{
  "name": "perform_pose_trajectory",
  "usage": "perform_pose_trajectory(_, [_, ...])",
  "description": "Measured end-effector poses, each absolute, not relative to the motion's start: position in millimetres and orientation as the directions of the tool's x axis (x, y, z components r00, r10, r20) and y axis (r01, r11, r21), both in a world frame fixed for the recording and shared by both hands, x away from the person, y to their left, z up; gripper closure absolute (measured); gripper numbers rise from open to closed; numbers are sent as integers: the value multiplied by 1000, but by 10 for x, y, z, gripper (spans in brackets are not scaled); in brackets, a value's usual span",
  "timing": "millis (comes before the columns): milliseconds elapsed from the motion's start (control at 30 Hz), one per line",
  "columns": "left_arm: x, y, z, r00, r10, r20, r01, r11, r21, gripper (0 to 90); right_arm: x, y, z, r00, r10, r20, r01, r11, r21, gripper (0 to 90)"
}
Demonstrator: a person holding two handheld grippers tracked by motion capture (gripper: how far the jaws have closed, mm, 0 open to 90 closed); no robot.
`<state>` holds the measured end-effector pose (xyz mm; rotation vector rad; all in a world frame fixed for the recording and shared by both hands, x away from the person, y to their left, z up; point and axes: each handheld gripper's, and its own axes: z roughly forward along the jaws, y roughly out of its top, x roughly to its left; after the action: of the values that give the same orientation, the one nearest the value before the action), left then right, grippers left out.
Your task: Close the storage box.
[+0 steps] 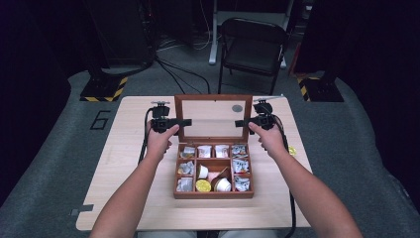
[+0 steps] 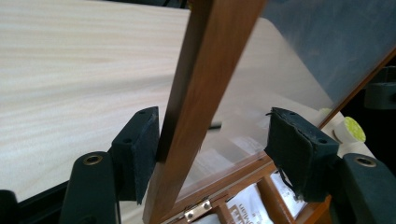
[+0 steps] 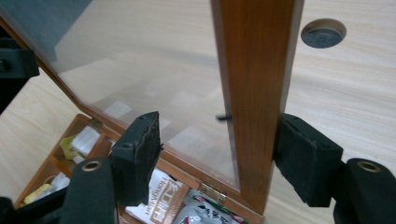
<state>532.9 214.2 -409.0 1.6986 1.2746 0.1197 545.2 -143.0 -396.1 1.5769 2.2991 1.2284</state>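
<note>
Currently the wooden box (image 1: pixel 213 171) sits near the middle of the table (image 1: pixel 129 173), and its lid (image 1: pixel 213 117), a wooden frame around a clear pane, stands raised, hinged along the far edge of the box. The left gripper (image 1: pixel 184 122) is at the left side rail of the lid, and the right gripper (image 1: pixel 241 122) is at the right side rail, each held level and pointing inward toward the lid from its own side. In the left gripper view, the left rail (image 2: pixel 194 100) passes between the jaws: one pad lies against the outer face of the rail, while the other pad stands well clear on the pane side, so the jaws are partly open and straddle the rail without clamping it. In the right gripper view, the right rail (image 3: pixel 254 93) also runs between the jaws: one pad touches the outer face of the rail, and the other stands apart from it in front of the pane, so these jaws too are partly open around the rail and do not pinch it. A small brass hinge (image 2: pixel 198 211) joins the lid to the box just below the left gripper. Inside the box, below the lid, dividers form compartments holding tea packets (image 1: pixel 240 167) and small round capsules (image 1: pixel 202 185). A small yellow item (image 1: pixel 292 150) lies on the table to the right of the box. Beyond the lid, a round hole (image 3: pixel 323 33) is cut in the table. A folding chair (image 1: pixel 252 47) stands on the floor behind the table, farther from the box.
</note>
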Motion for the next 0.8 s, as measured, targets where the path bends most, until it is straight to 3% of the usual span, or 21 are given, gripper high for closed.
perform_pose_trajectory(800, [4927, 2246, -3698, 573, 732, -368, 571, -35, 820, 347, 5050, -1520, -3575, -533, 782, 324, 668, 154, 729, 390])
